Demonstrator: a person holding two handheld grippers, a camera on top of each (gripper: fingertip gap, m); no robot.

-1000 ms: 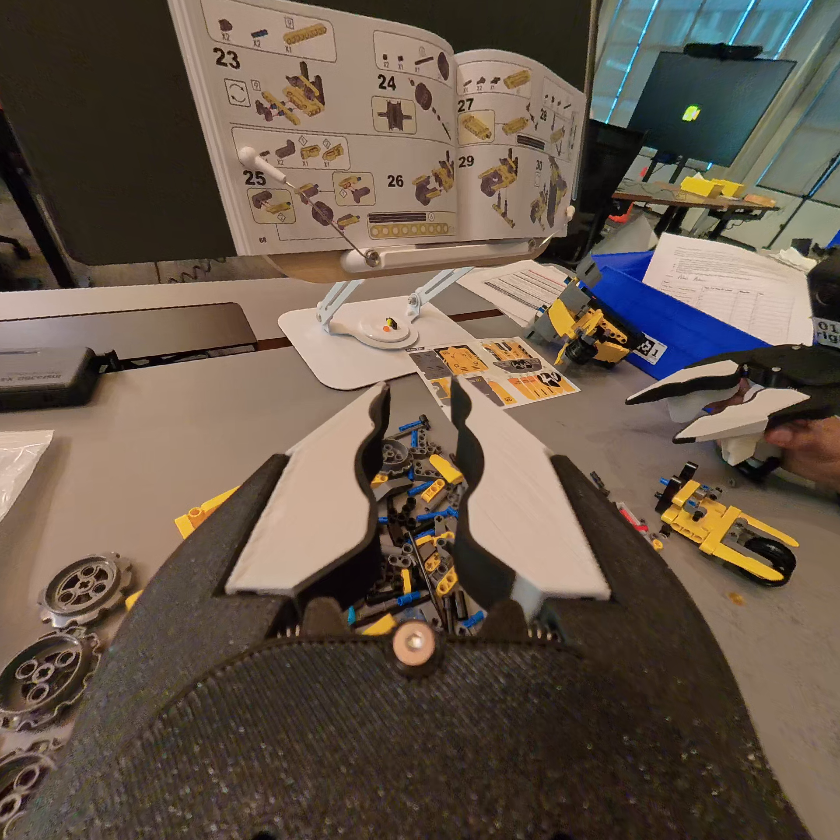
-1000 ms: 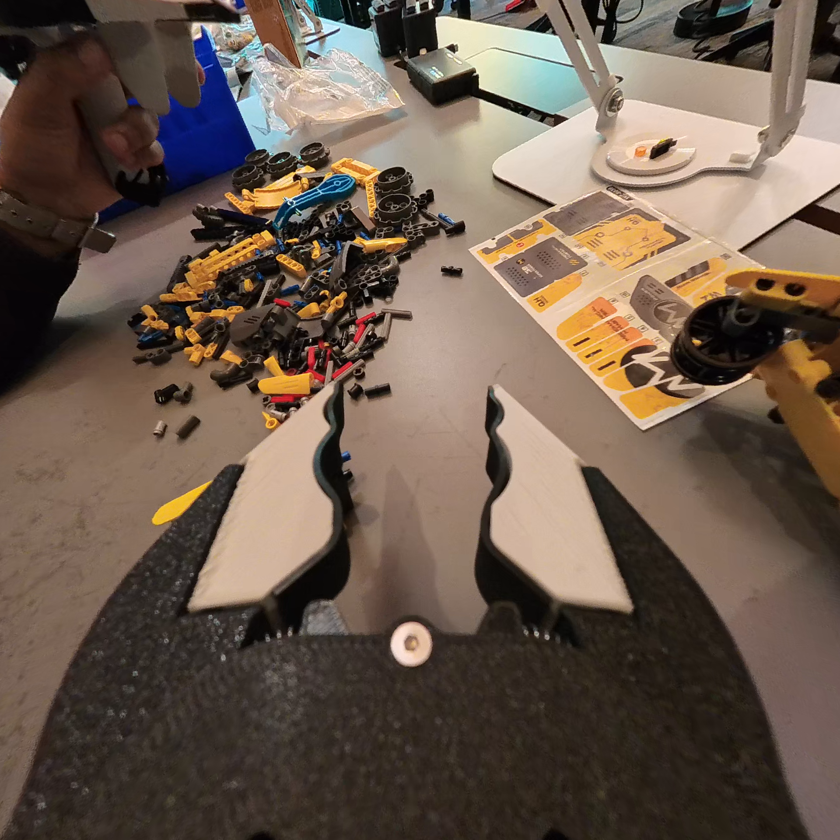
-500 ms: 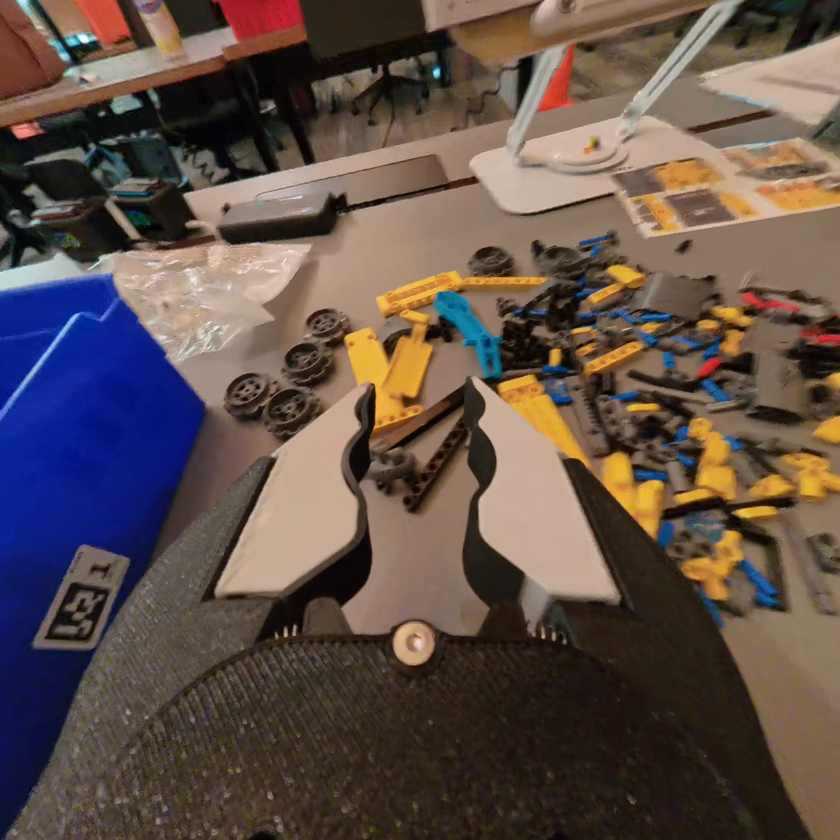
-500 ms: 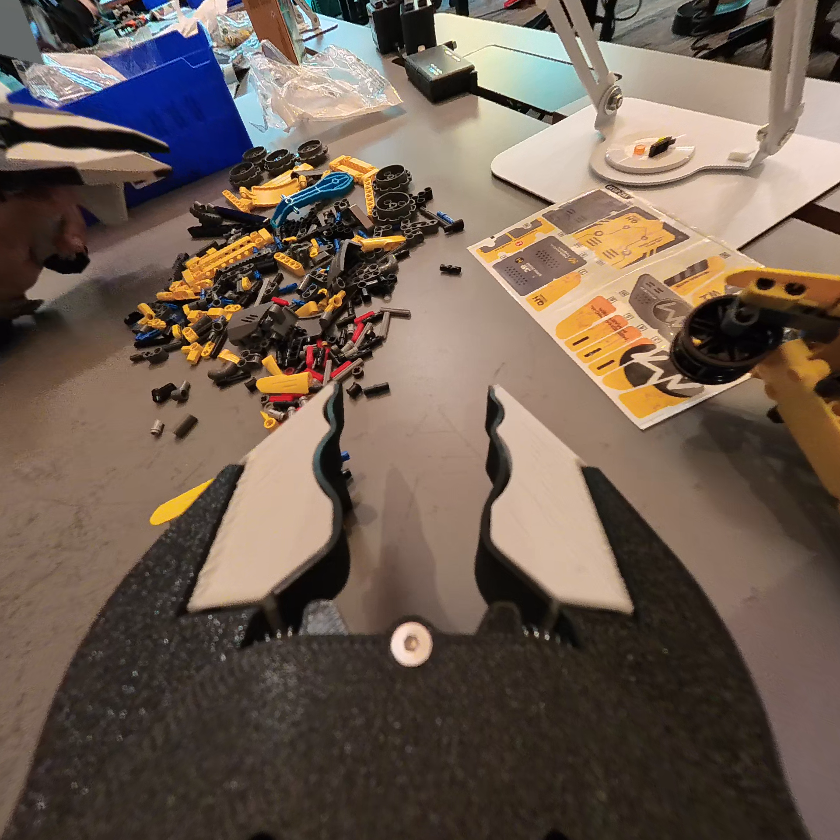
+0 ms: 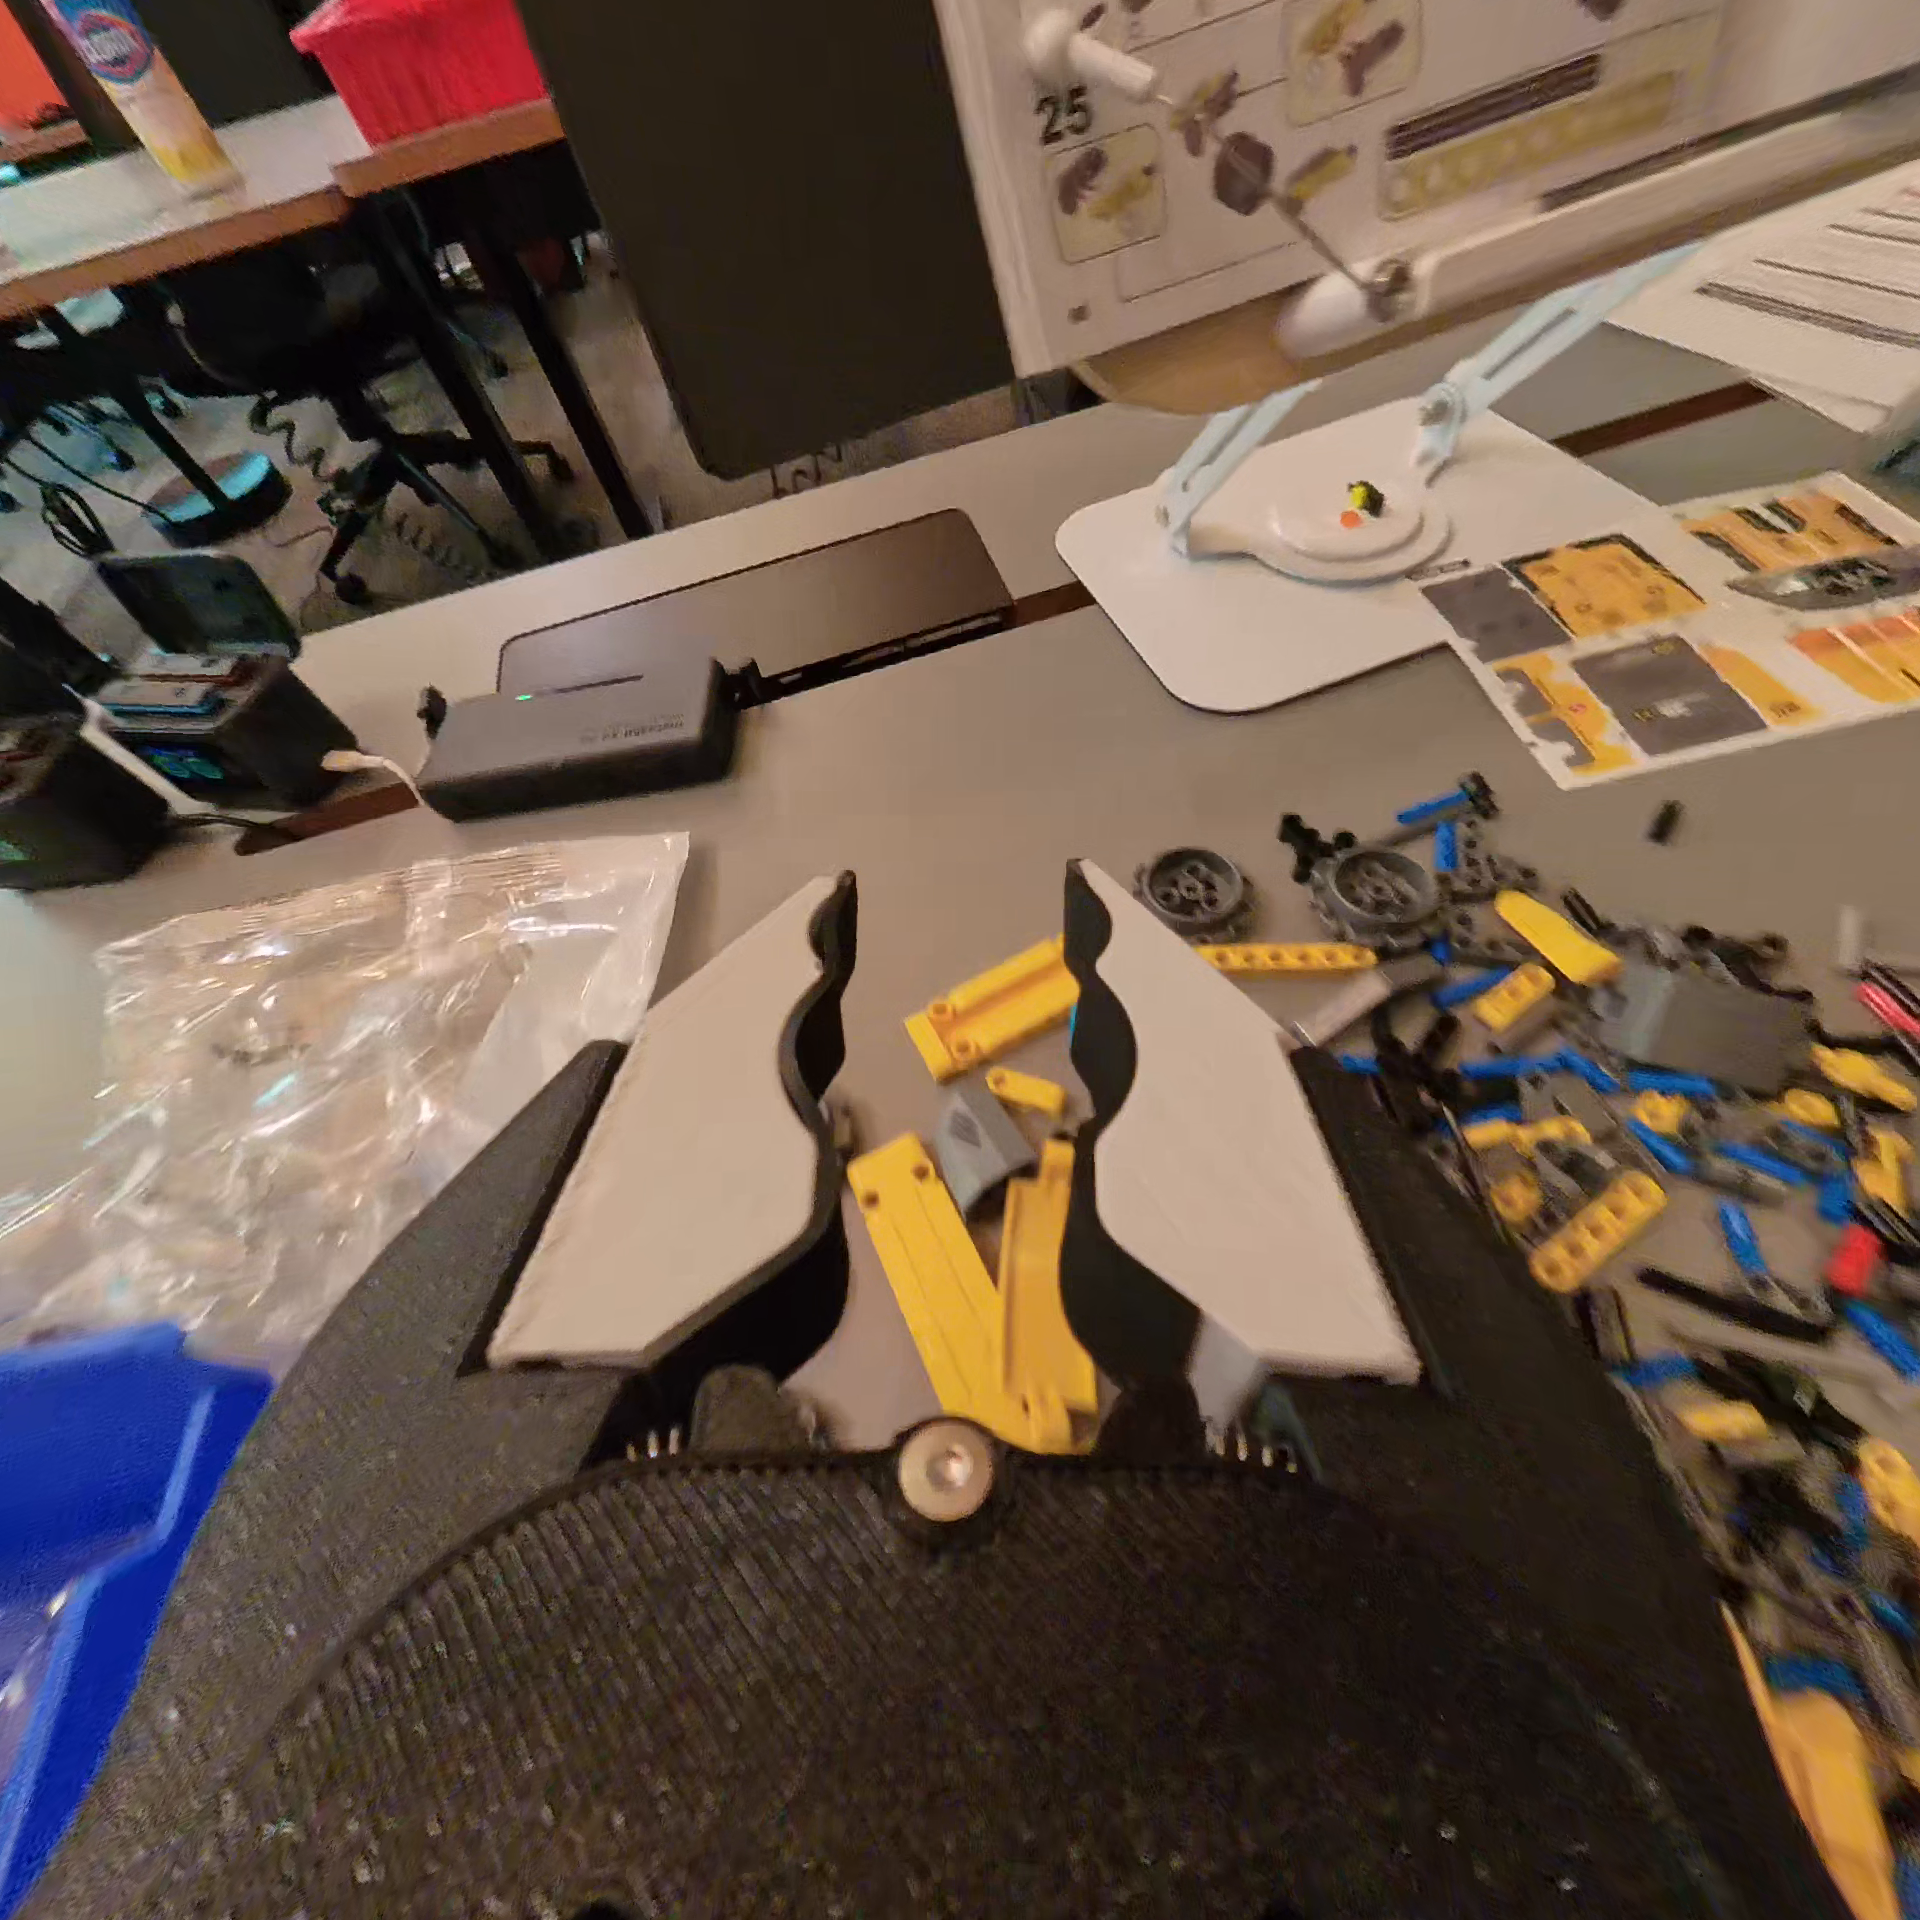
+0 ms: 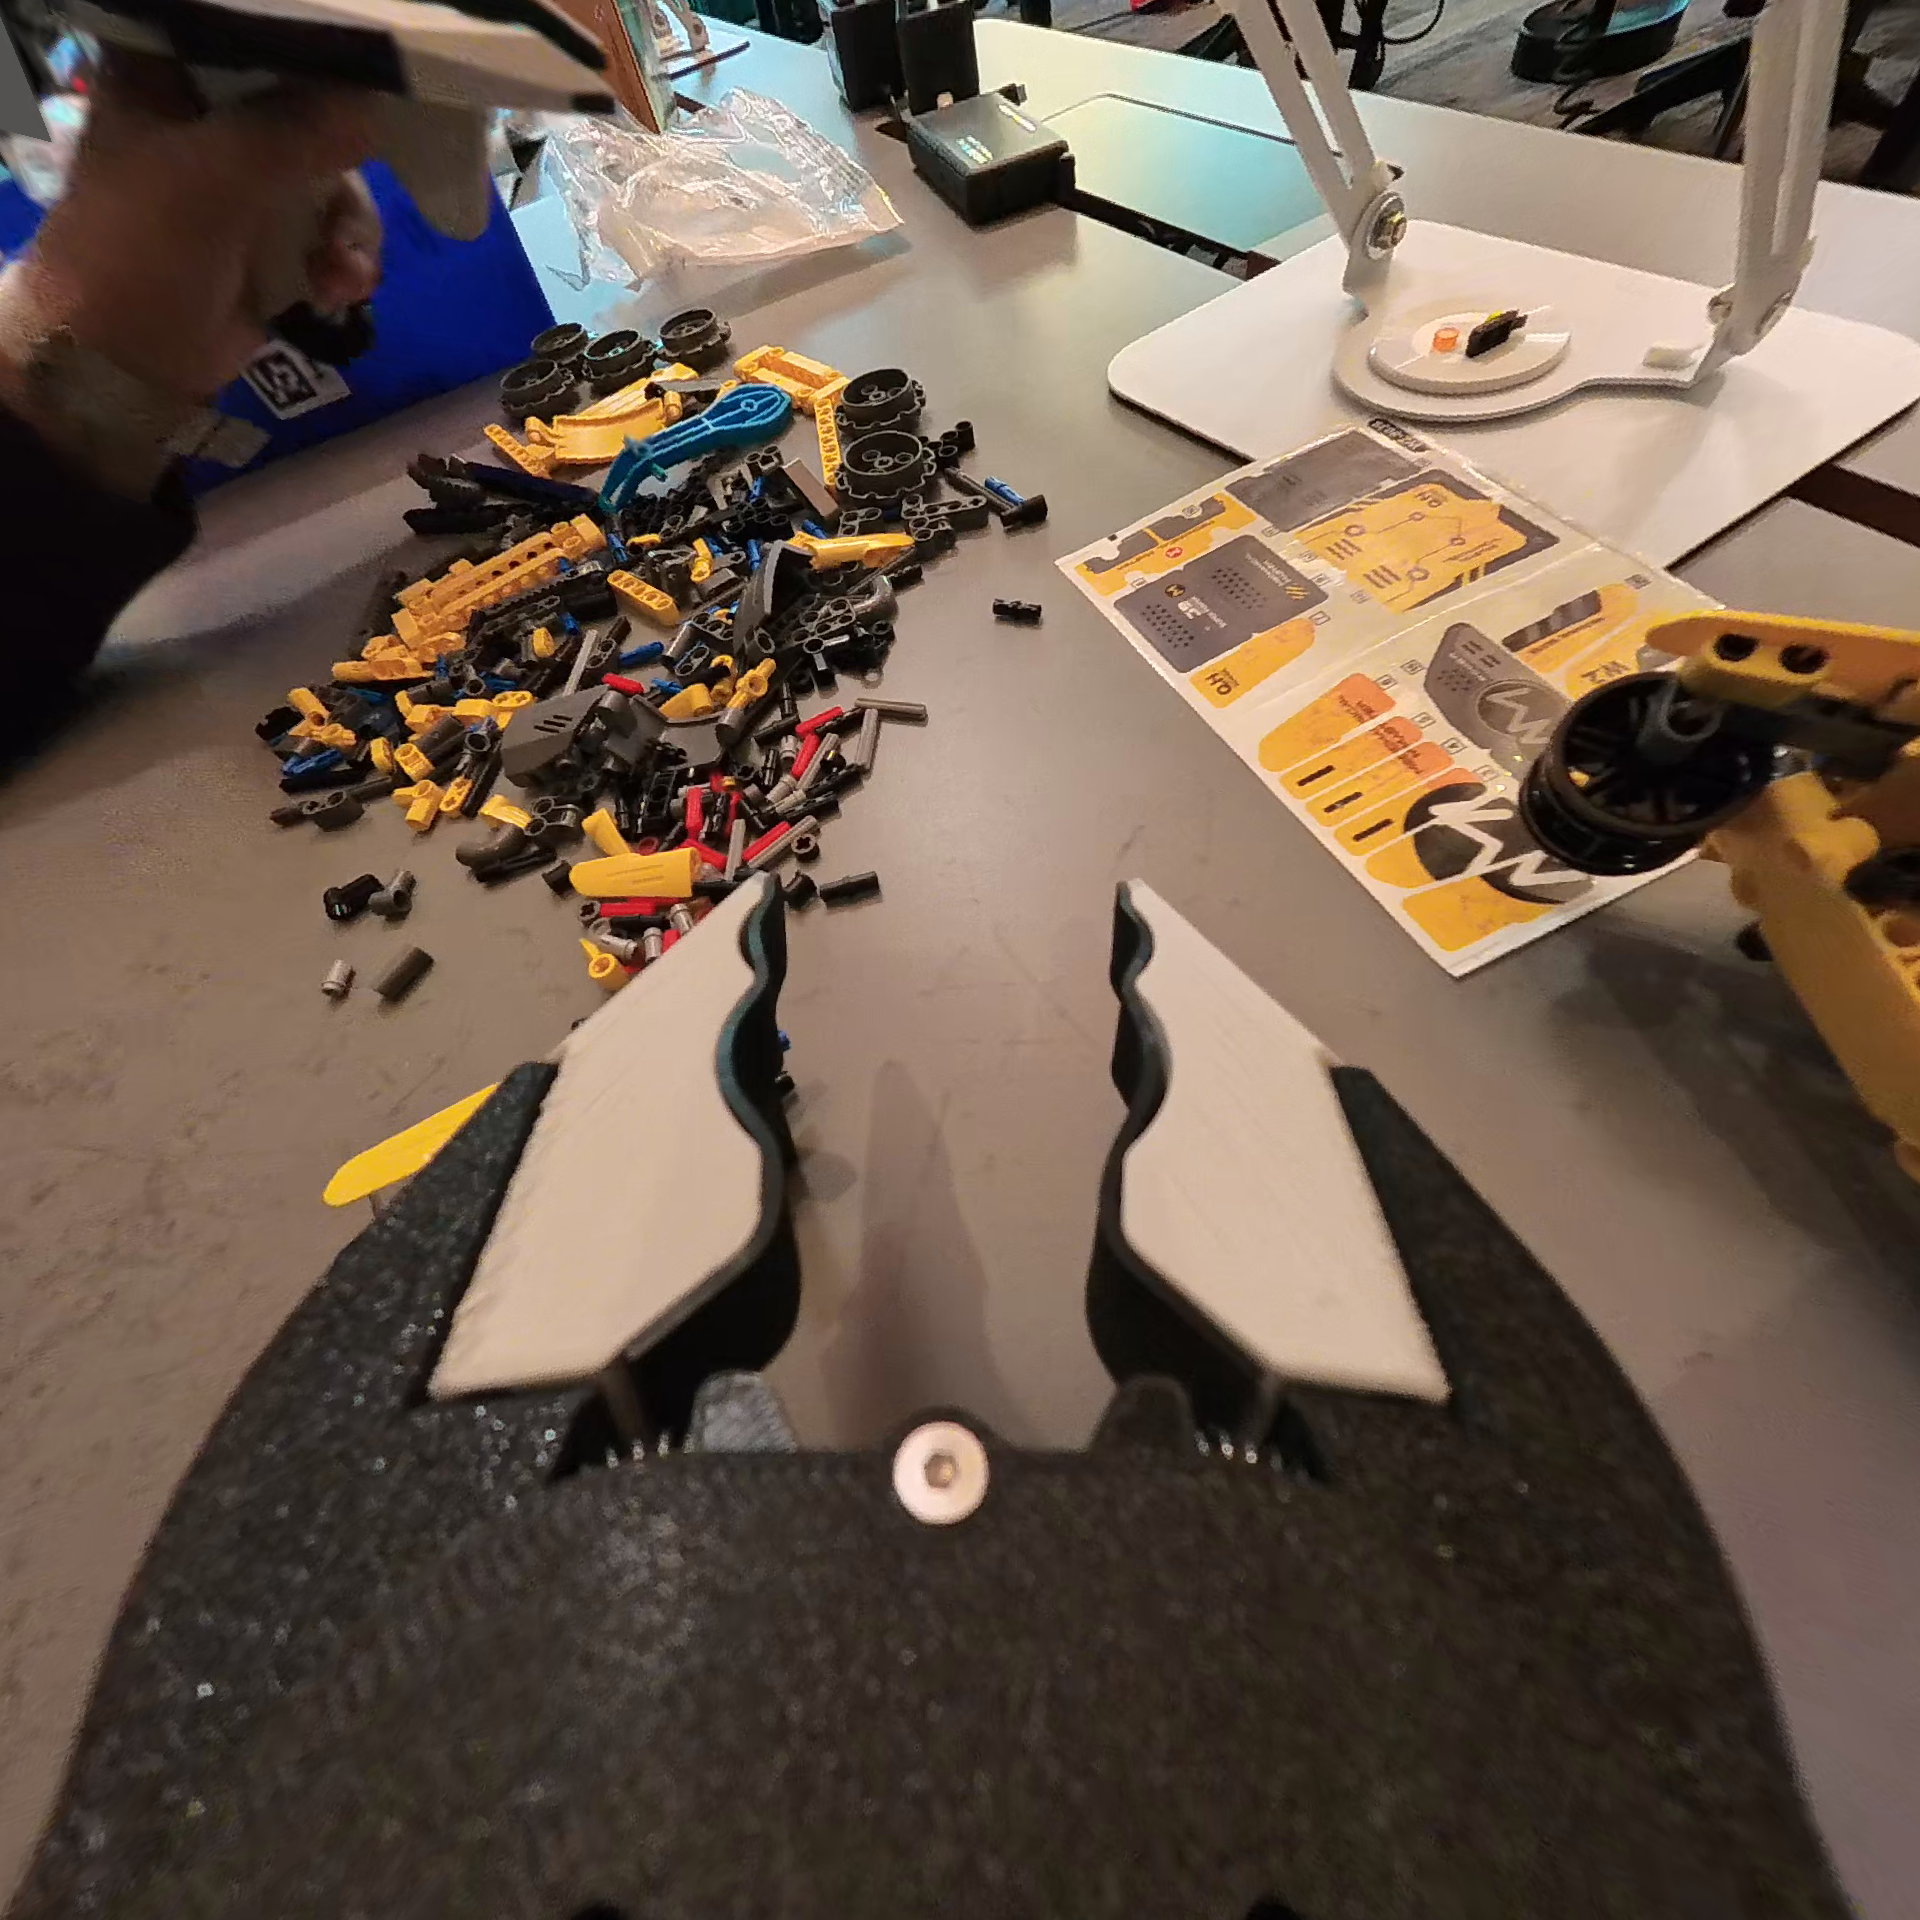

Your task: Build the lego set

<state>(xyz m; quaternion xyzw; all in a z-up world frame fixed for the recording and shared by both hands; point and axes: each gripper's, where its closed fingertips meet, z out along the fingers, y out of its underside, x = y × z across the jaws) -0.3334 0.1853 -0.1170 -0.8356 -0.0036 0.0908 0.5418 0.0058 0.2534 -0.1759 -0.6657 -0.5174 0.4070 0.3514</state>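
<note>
My left gripper [image 5: 961, 883] is open and empty, held over the left end of a pile of loose yellow, black and blue building-toy pieces [image 5: 1621, 1122]. Long yellow beams [image 5: 966, 1278] and a small grey piece [image 5: 977, 1143] lie on the table between its fingers. It also shows at the top left of the right wrist view [image 6: 416, 52], held by a hand [image 6: 187, 239]. My right gripper [image 6: 948, 894] is open and empty, low over bare grey table just right of the pile [image 6: 644, 644]. A partly built yellow model with a black wheel [image 6: 1642, 769] stands to its right.
A sticker sheet [image 6: 1351, 665] lies beyond the right gripper. A white book stand [image 5: 1299, 561] holds an open instruction booklet [image 5: 1351, 125]. A clear plastic bag [image 5: 364, 1039], a blue bin [image 5: 83, 1507] and a black power adapter [image 5: 582, 738] sit to the left. About 25 cm separates my left fingertips from the black power adapter [image 5: 582, 738]. It is also in sight in the right wrist view [image 6: 959, 137].
My left gripper swung left from the middle of the pile toward the blue bin, then turned partly back, and is now over the pile's left end. The right gripper has not moved.
</note>
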